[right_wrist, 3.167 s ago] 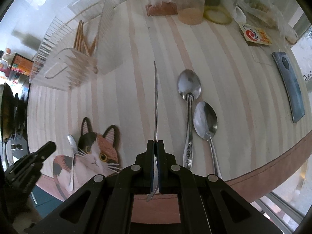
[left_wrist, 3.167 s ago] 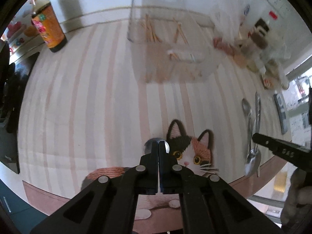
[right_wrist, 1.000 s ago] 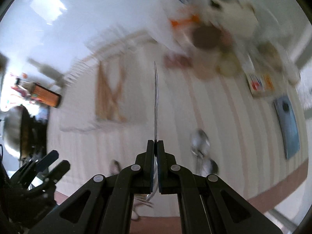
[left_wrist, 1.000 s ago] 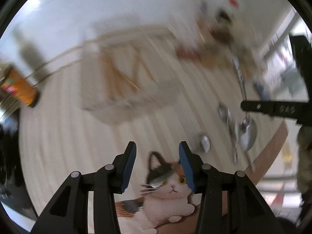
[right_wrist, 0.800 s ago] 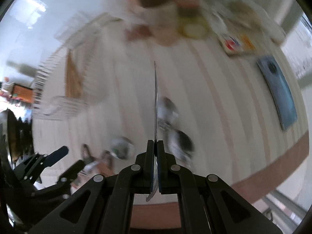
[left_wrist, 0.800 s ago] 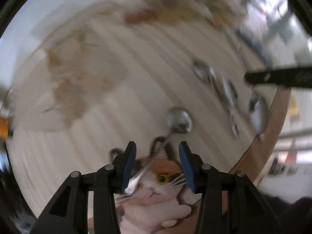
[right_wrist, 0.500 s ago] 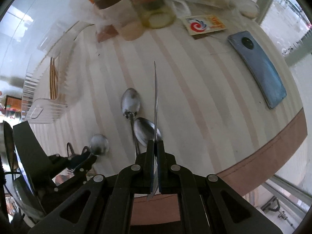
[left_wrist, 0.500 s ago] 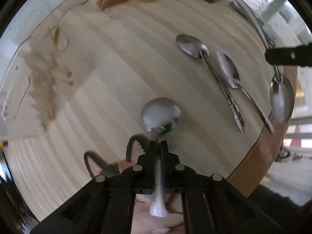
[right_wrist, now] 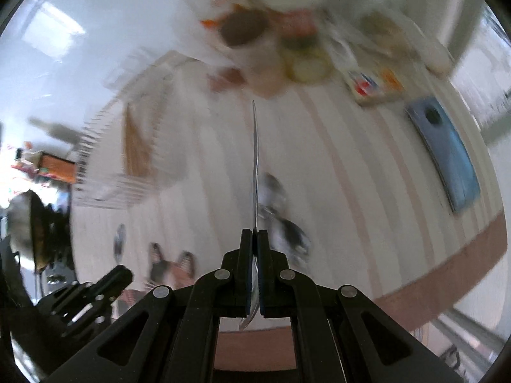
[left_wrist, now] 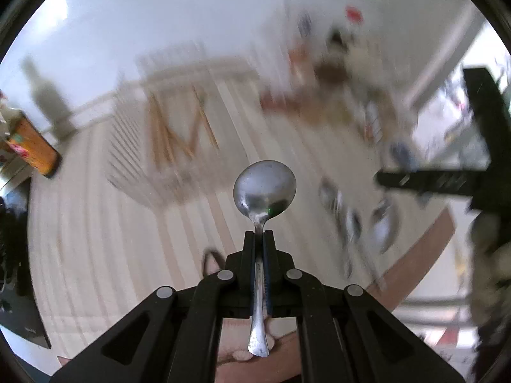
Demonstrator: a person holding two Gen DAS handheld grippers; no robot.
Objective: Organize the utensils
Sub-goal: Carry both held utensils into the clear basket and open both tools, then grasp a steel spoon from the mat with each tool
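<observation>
Between the fingers of my left tool (left_wrist: 259, 233) a spoon (left_wrist: 264, 188) sits clamped by its neck, bowl forward, lifted over the striped bench (left_wrist: 95, 223). My right tool (right_wrist: 254, 231) is shut on a second spoon (right_wrist: 255, 159), seen edge-on. Ahead, blurred, a clear rack (left_wrist: 166, 146) holds chopsticks (left_wrist: 159, 134); two more spoons (left_wrist: 345, 210) lie near the bench edge. Only the right view shows the blue phone (right_wrist: 447, 156) and the cat print (right_wrist: 172, 265).

Both wrist views above striped table (left_wrist: 95, 223); shared clear rack (right_wrist: 105, 172)
</observation>
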